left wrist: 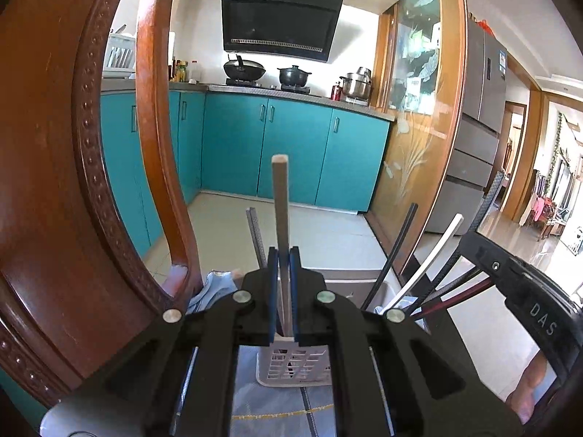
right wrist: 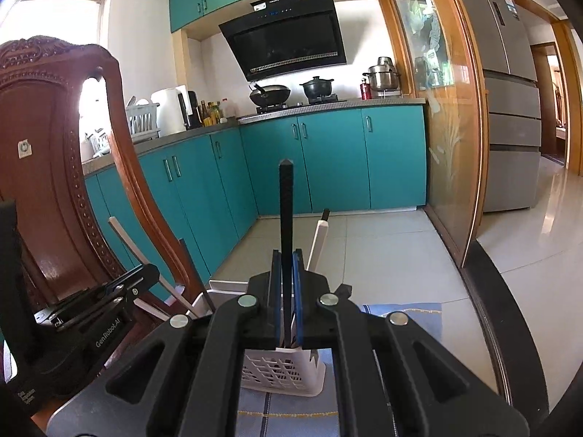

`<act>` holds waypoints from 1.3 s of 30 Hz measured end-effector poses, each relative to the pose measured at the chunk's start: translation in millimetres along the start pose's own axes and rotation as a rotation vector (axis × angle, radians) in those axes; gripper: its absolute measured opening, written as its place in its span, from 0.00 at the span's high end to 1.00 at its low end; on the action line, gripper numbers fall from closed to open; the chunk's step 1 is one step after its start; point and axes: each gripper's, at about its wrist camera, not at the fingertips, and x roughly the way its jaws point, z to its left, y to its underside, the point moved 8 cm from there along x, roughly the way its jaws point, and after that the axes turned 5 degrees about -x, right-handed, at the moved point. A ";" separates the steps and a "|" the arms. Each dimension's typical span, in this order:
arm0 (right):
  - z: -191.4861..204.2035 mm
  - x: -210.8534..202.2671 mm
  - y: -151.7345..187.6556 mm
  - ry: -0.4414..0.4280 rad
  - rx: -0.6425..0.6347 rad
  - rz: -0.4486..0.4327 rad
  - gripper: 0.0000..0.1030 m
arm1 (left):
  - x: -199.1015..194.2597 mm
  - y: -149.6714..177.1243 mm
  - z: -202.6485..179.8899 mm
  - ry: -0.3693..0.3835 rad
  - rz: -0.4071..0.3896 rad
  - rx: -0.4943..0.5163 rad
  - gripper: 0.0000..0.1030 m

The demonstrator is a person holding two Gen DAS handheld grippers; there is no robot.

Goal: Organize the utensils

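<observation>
My left gripper (left wrist: 284,255) is shut on a pale wooden chopstick (left wrist: 280,200) that stands upright, its lower end in a white slotted utensil basket (left wrist: 291,364). My right gripper (right wrist: 286,255) is shut on a black chopstick (right wrist: 286,211), also upright, with its lower end in the white basket (right wrist: 280,371). More chopsticks lean in a holder: black (left wrist: 397,247), white (left wrist: 430,258) and dark red (left wrist: 459,293) in the left wrist view; white (right wrist: 320,240) and another white (right wrist: 145,262) in the right wrist view. The left gripper's body (right wrist: 91,313) shows at the right wrist view's left.
A carved wooden chair back (left wrist: 73,145) stands close on the left, also in the right wrist view (right wrist: 47,145). A blue patterned tablecloth (right wrist: 400,313) covers the table. Teal kitchen cabinets (left wrist: 291,145), a stove with pots and a fridge (right wrist: 510,109) are beyond.
</observation>
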 end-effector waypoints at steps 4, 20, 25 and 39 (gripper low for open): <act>-2.7 -9.1 -4.4 -0.013 0.020 -0.026 0.73 | -4.4 -1.7 1.2 0.007 -0.014 -0.002 0.83; -31.1 -109.0 33.3 0.061 0.087 -0.285 0.03 | -98.4 41.5 20.1 -0.027 -0.208 0.103 0.12; -45.4 -125.1 100.8 0.073 0.117 -0.164 0.03 | -129.9 80.0 17.8 -0.025 -0.211 0.182 0.04; 7.0 -143.9 134.1 0.142 -0.217 -0.162 0.03 | -159.0 116.5 20.5 -0.008 -0.200 0.183 0.04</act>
